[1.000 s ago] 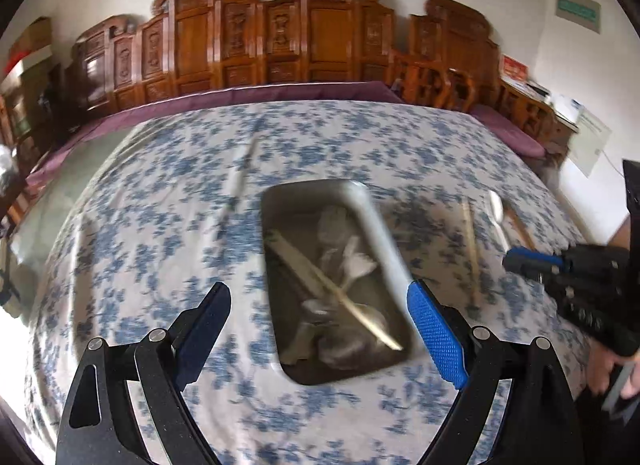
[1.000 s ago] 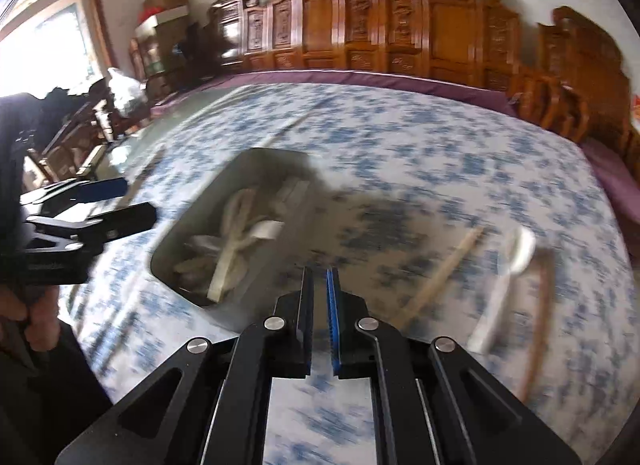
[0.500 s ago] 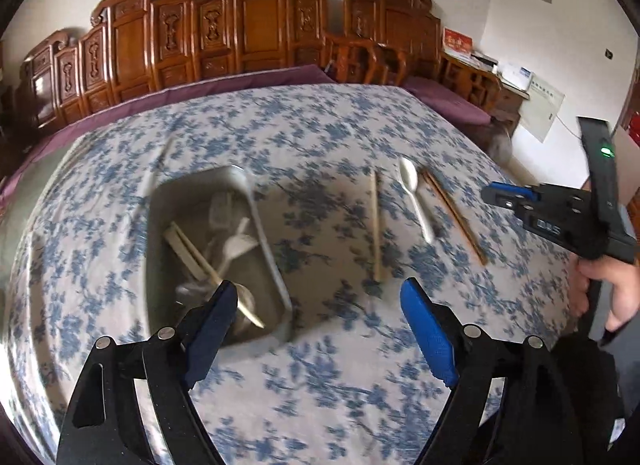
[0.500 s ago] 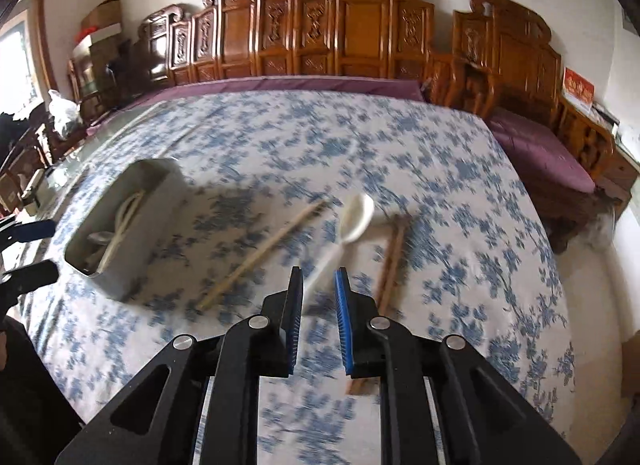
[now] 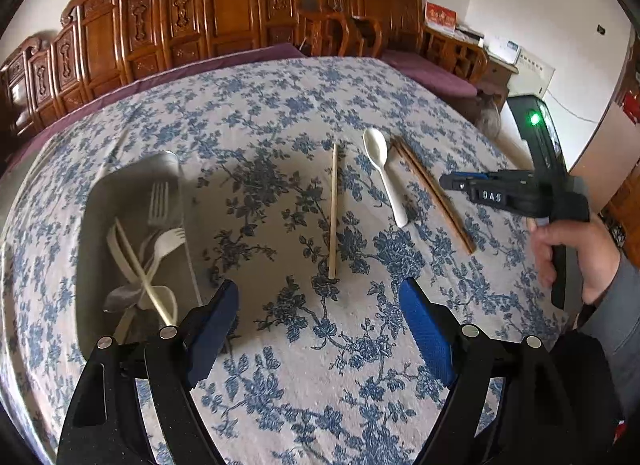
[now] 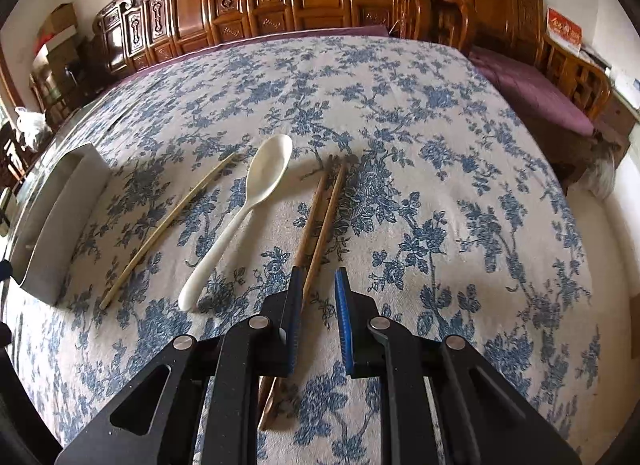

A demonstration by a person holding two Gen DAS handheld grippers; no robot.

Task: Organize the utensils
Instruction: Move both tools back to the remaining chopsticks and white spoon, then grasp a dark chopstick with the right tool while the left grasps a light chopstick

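Left gripper [image 5: 318,317]: wide open, empty, over table [image 5: 280,113].
Right gripper [image 6: 317,301]: narrowly parted above brown chopsticks [image 6: 324,205], gripping nothing.
Tray [image 5: 100,201]: left edge.

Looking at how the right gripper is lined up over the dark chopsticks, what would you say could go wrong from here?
1. The right gripper has just been opening, yet its gap is narrow and nothing is gripped. The dark chopsticks lie as a pair, so it may catch only one.
2. The white spoon lies close beside them and could get nudged.
3. The metal tray already holds crossed forks, so long chopsticks might land across its rim.
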